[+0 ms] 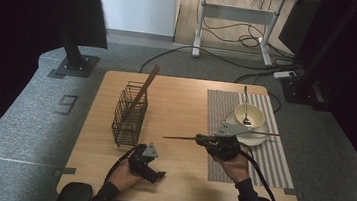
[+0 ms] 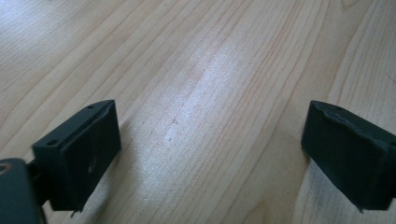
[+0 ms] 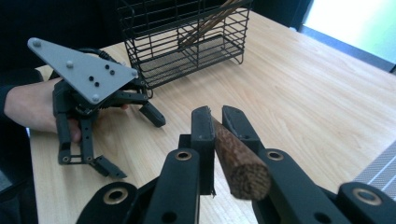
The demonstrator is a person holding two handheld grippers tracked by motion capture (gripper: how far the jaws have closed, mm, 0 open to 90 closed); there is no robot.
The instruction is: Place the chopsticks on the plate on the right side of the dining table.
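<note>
Basket (image 1: 129,115), the black wire one, sits left on the table (image 1: 176,105) with one chopstick (image 1: 145,87) already leaning in it. My left gripper (image 1: 151,170) rests just in front, spread wide, holding nothing. My right gripper (image 3: 215,122) pinches the second chopstick (image 1: 182,137) near its thick end, tip aimed at the basket. I'd guess it's light, stiff and a bit slippery, so a grip near the butt lets it swivel.
</note>
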